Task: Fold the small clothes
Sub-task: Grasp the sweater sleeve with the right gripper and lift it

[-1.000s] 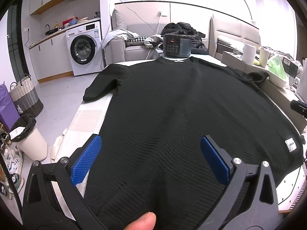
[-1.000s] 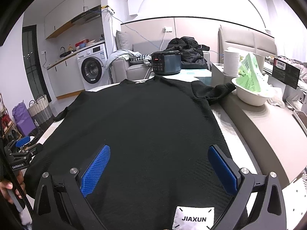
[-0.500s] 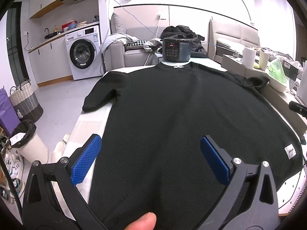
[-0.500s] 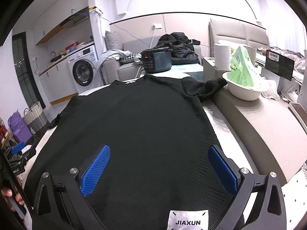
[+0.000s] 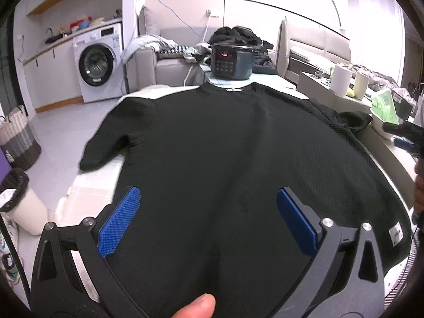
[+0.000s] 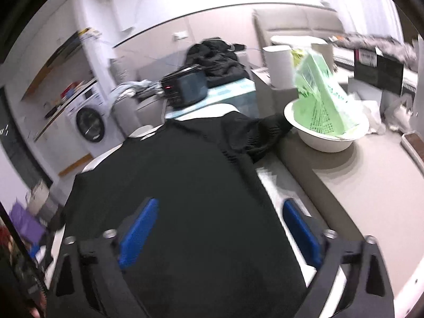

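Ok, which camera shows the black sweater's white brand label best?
The left wrist view: the white label shows near the hem of the black sweater, small but readable as a tag. The right wrist view is motion-blurred and shows no label.

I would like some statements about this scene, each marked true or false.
1. The sweater lies spread flat on the table. True.
2. The left gripper is shut on the hem. False: it is open and holds nothing.
3. The right gripper is open. True.
4. The bowl holds a red bag. False: the bag is green.
5. A cooker stands beyond the collar. True.
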`<state>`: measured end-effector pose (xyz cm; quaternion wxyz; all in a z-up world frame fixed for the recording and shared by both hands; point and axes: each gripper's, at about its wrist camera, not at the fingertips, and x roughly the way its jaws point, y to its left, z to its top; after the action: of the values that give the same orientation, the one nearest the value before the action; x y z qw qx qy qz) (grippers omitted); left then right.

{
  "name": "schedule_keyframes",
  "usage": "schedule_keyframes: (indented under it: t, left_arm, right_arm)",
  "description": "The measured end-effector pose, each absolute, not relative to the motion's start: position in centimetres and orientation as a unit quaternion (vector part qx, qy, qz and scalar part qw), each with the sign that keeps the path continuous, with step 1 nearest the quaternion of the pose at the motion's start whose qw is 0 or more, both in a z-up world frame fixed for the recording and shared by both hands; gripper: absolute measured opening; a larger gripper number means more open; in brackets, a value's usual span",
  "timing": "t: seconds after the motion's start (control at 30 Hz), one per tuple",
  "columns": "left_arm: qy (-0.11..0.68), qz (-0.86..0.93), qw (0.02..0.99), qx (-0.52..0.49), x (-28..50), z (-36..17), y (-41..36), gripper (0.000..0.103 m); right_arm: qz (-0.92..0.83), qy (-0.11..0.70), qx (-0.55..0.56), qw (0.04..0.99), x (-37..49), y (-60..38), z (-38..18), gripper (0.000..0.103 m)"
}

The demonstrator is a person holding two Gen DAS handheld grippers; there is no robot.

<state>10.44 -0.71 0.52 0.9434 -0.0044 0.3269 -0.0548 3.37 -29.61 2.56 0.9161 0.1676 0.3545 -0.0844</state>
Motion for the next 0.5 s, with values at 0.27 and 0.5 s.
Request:
schedule_keyframes:
  t: [0.27,0.5]
  left_arm:
    - [0.346,-0.073,0.936,0.003,17.1,0.3,-2.1,0.102]
    - [0.358,-0.077,0.93,0.014,22.3,-0.7,-3.5,0.102]
  right_arm:
    - [-0.136,0.376,0.197,0.895,10.7,-32.2,0.0,0.075]
    - [-0.204,0.379,0.213,0.877,14.9,-35.7,-2.0,0.074]
